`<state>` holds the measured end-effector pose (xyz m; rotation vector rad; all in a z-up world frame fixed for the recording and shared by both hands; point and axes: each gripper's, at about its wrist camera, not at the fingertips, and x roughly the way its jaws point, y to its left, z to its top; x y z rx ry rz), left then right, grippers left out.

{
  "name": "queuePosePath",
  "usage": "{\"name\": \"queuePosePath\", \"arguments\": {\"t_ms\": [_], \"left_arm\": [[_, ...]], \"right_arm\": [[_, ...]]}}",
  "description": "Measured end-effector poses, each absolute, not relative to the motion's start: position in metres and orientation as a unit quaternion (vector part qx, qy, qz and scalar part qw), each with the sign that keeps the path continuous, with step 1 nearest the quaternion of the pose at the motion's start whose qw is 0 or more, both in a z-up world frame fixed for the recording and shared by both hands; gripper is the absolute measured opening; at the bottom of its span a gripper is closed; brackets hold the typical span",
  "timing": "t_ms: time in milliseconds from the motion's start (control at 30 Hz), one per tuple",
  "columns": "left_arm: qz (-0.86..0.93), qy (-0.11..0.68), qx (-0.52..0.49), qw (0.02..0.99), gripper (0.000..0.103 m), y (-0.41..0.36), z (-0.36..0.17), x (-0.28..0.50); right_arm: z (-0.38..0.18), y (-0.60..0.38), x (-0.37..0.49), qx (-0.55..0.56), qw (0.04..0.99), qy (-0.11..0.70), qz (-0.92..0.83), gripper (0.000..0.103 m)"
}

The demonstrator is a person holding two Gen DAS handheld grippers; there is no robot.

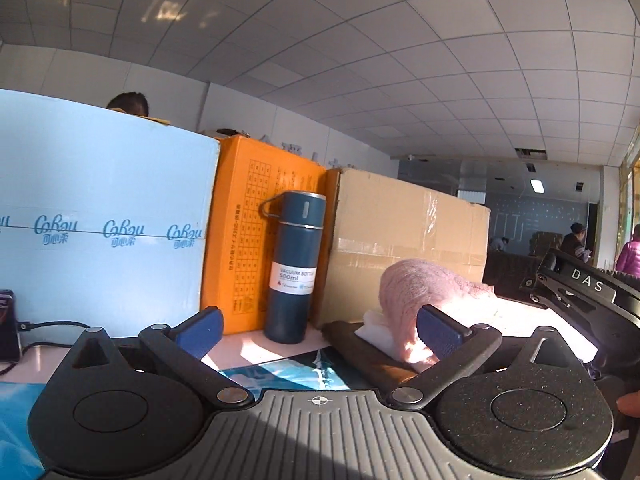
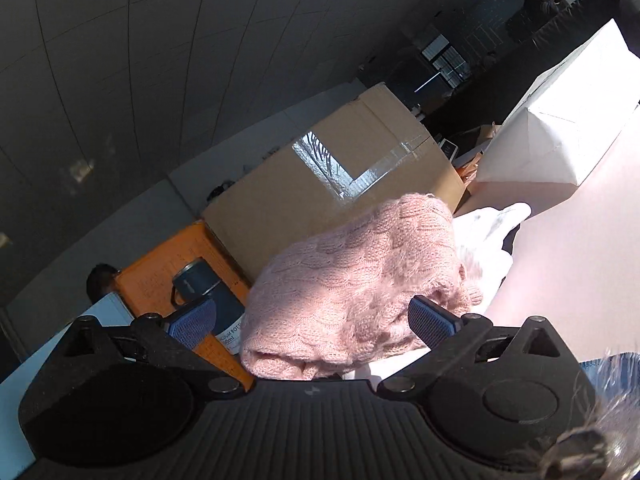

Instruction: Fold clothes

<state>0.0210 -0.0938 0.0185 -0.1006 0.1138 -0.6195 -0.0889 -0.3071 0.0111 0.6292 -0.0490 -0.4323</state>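
A folded pink knit sweater lies on top of a stack of folded clothes, with a white garment and a dark brown one under it. My left gripper is open and empty, its right finger just in front of the stack's near corner. In the right wrist view the pink sweater fills the middle, resting on the white garment. My right gripper stands open just in front of the sweater; its pads do not press the knit. The right gripper's body shows at the right of the left wrist view.
Behind the stack stand a brown carton, an orange carton, a light blue carton and a dark blue vacuum bottle. A white box sits on the pale table. A person's head shows behind the cartons; people stand far right.
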Motion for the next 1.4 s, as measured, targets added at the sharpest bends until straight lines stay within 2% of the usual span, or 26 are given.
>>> {"name": "queuePosePath", "arguments": {"t_ms": [300,400,533,1400], "left_arm": [[-0.288,0.054,-0.066,0.954,0.103,-0.071,0.004,0.039],[-0.28,0.038,-0.067,0.957,0.103,-0.068,0.004,0.038],[-0.265,0.014,-0.052,0.963,0.103,-0.069,0.005,0.032],[-0.262,0.006,-0.028,0.965,0.103,-0.072,0.004,0.029]], "right_arm": [[0.008,-0.239,-0.073,0.163,0.938,-0.011,-0.307,0.103],[0.007,-0.225,-0.068,0.096,0.942,-0.016,-0.321,0.103],[0.007,-0.217,-0.067,0.058,0.943,-0.026,-0.325,0.103],[0.007,-0.218,-0.066,0.059,0.955,-0.013,-0.292,0.103]]}}
